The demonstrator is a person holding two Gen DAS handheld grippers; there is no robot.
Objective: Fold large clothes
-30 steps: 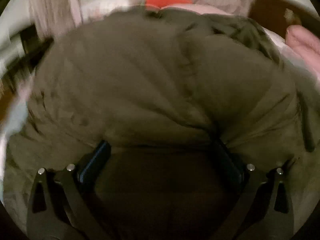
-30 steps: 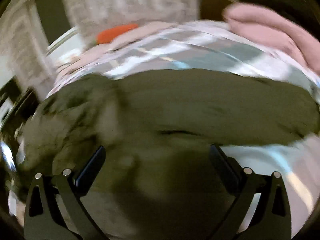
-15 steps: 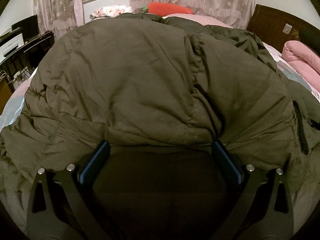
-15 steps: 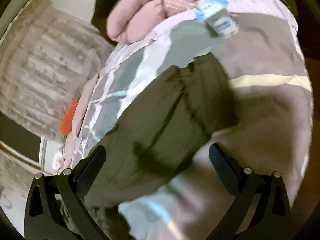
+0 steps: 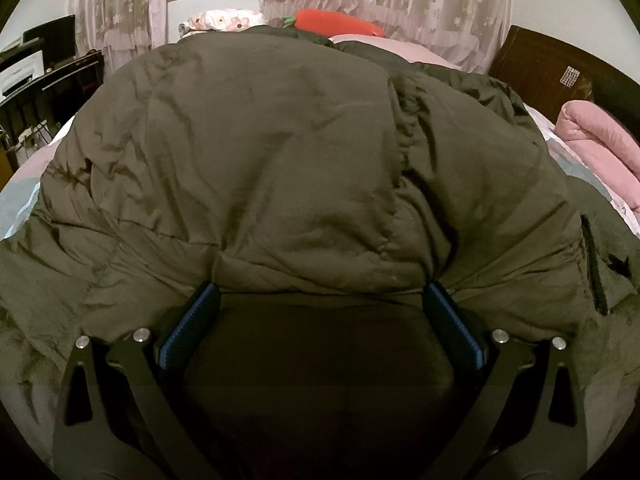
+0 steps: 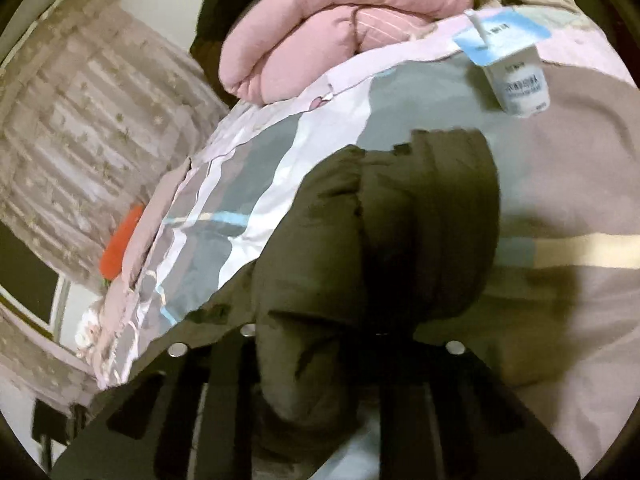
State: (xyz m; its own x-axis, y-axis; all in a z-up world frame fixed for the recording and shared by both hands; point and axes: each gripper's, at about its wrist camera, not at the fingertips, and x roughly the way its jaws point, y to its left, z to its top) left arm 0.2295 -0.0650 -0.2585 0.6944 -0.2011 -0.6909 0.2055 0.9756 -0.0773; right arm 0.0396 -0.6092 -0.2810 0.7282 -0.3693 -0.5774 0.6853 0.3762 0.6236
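One white and blue hang tag [image 6: 516,80] lies on the patterned bedspread [image 6: 280,184] beyond our right tongs [image 6: 316,360], its printing too blurred for us to read. We hold our left tongs [image 5: 320,308] tilted down with the jaws wide, the padded olive coat [image 5: 280,160] heaped over their blue pads [image 5: 188,324] on the bed, much as half a second ago. Our right tongs, rolled so the bed looks slanted, were wide over the sleeve [image 6: 380,232] then; they have just been closing and now pinch its end, near the folded pink quilt [image 6: 340,20].
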